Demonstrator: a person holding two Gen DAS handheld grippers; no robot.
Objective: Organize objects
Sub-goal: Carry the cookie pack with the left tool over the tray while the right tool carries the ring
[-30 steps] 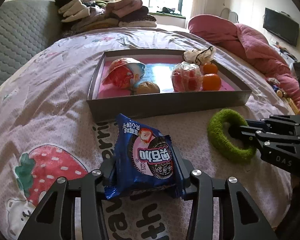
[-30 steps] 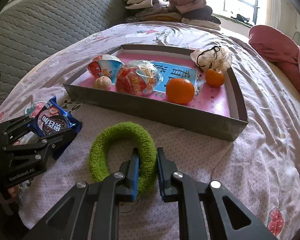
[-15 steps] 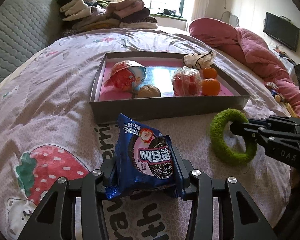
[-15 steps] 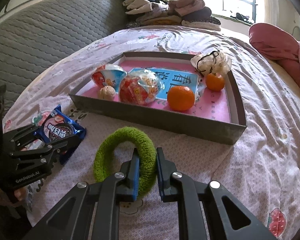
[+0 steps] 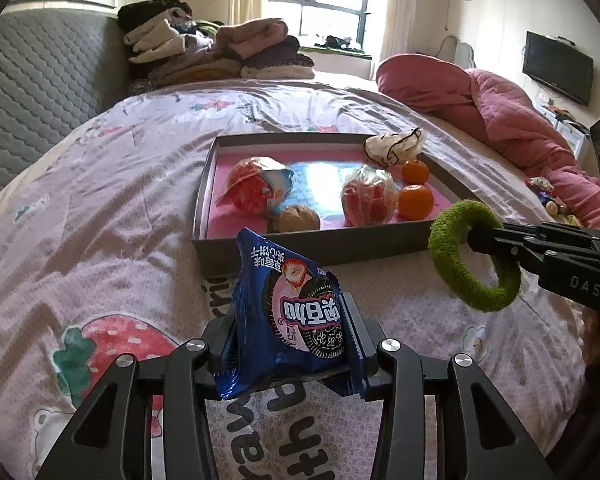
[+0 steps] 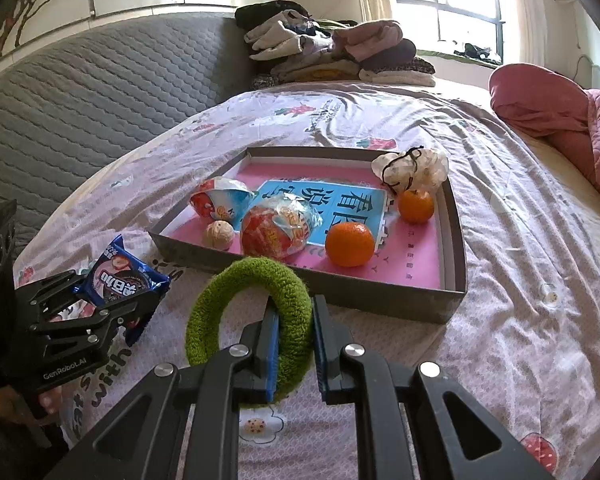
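Blue foil cookie packet (image 5: 296,316) clamped between the fingers of the left gripper (image 5: 290,344), held clear above the bedspread (image 5: 100,208) just short of the near wall of the grey tray (image 5: 312,242). The packet stands on edge with its printed face toward the wrist camera; its long axis runs up and away from the gripper, the top corner tipped toward the tray, print upside down in this view. The grip takes the packet across its lower half, which likely keeps the free end leading for a drop over the tray wall.

Green fuzzy ring (image 6: 252,320) pinched through one side of its loop by the right gripper (image 6: 294,344), jaws narrow on the band. The ring stands nearly upright, its opening facing sideways, lifted off the bedspread near the tray's near edge.

Tray contents: two oranges (image 6: 350,244) toward the right side, two wrapped snack balls (image 6: 278,230) and a walnut (image 6: 219,234) near the front edge, a cream bundle (image 6: 414,168) at the far right corner. Both held items appear bound for this tray; neither is yet over it.
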